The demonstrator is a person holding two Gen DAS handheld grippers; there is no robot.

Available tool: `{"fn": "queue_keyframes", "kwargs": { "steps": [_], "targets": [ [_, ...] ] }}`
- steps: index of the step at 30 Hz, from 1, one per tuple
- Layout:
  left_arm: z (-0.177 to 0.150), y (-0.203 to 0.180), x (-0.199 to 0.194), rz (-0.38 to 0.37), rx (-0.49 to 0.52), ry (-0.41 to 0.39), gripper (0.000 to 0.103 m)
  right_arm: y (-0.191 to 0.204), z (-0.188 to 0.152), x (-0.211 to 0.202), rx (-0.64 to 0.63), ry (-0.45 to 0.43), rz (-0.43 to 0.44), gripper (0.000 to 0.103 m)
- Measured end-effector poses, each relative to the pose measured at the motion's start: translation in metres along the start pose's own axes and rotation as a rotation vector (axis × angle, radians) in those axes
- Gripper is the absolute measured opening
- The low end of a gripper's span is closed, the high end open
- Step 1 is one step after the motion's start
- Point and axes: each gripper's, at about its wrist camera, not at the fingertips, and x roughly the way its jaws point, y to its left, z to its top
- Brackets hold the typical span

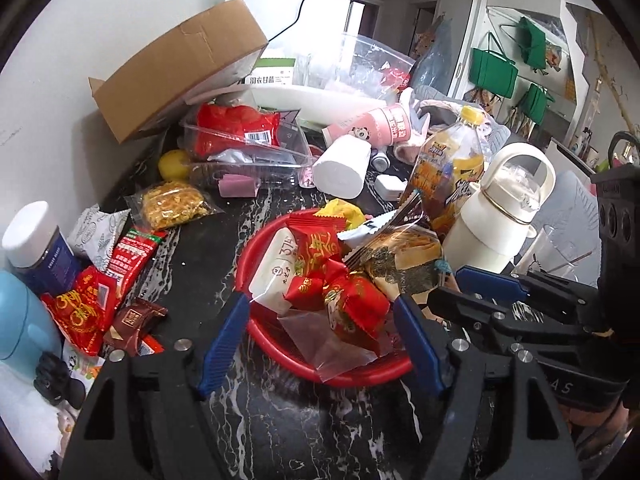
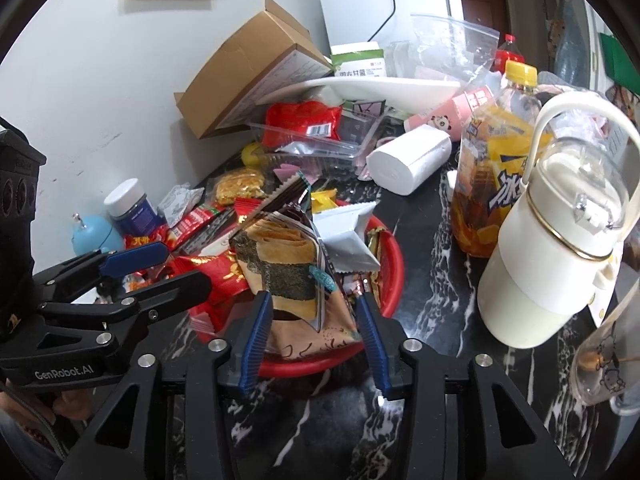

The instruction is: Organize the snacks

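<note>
A red bowl (image 1: 256, 248) on the dark marble table holds a heap of snack packets: red ones (image 1: 352, 304), a white one (image 1: 276, 268) and a silver one (image 2: 344, 236). My left gripper (image 1: 320, 298) hangs open over the bowl's near side, its blue fingers either side of the red packets without touching them. My right gripper (image 2: 314, 298) is open with a clear packet of seaweed rolls (image 2: 280, 260) standing loosely between its fingers, the packet's foot in the bowl (image 2: 394, 264). Each gripper shows in the other's view: the right gripper (image 1: 452, 282), the left gripper (image 2: 176, 266).
More snacks lie left of the bowl: a noodle pack (image 1: 172, 200), red packets (image 1: 80, 312) and a brown packet (image 1: 136, 320). A white flask (image 2: 552, 248) and an orange drink bottle (image 2: 492, 168) stand right. A paper roll (image 1: 342, 168), clear tray (image 1: 248, 148) and cardboard box (image 1: 176, 68) crowd the back.
</note>
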Motion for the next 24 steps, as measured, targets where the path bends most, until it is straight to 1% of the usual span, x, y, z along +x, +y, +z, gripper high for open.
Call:
{"fn": "queue_keyframes", "kwargs": {
  "steps": [9, 14, 17, 21, 22, 24],
  "targets": [
    [0.006, -0.007, -0.029, 0.034, 0.014, -0.04, 0.074, 0.008, 0.005, -0.018, 0.002, -0.017, -0.007, 0.044],
    [0.013, -0.014, -0.05, 0.046, 0.026, -0.066, 0.074, 0.016, 0.01, -0.039, -0.014, -0.041, -0.023, 0.045],
    [0.017, -0.019, -0.064, 0.051, 0.037, -0.087, 0.074, 0.02, 0.014, -0.055, -0.019, -0.064, -0.031, 0.05],
    [0.022, -0.028, -0.084, 0.058, 0.057, -0.125, 0.074, 0.026, 0.017, -0.08, -0.027, -0.099, -0.05, 0.051],
    [0.023, -0.031, -0.09, 0.062, 0.065, -0.135, 0.074, 0.028, 0.017, -0.085, -0.03, -0.107, -0.055, 0.053],
    [0.023, -0.036, -0.101, 0.069, 0.079, -0.157, 0.074, 0.032, 0.016, -0.101, -0.04, -0.131, -0.069, 0.059]
  ]
}}
